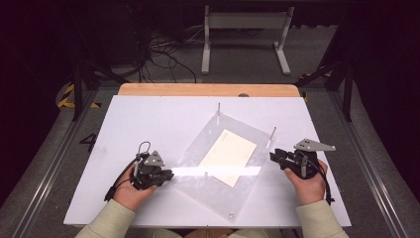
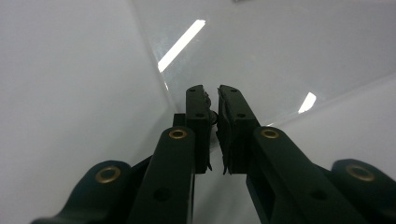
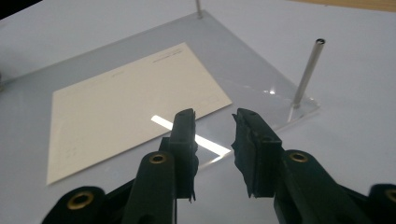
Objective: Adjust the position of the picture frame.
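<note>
I see the clear acrylic plate (image 1: pixel 218 163) flat mid-table with a cream card (image 1: pixel 229 157) on it, stiff and slippery I judge, so I would take its edges, where my left gripper (image 2: pixel 212 95) is nearly closed on nothing and my right gripper (image 3: pixel 213 120) stands apart.

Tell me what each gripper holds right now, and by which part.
The left gripper is nearly shut at the left edge of the clear sheet; whether it pinches that edge cannot be told. The right gripper is open, holding nothing.

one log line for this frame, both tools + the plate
left tool: nearly shut, at clear plate left edge | right tool: open, at right edge | card: flat on plate | posts: upright
</note>
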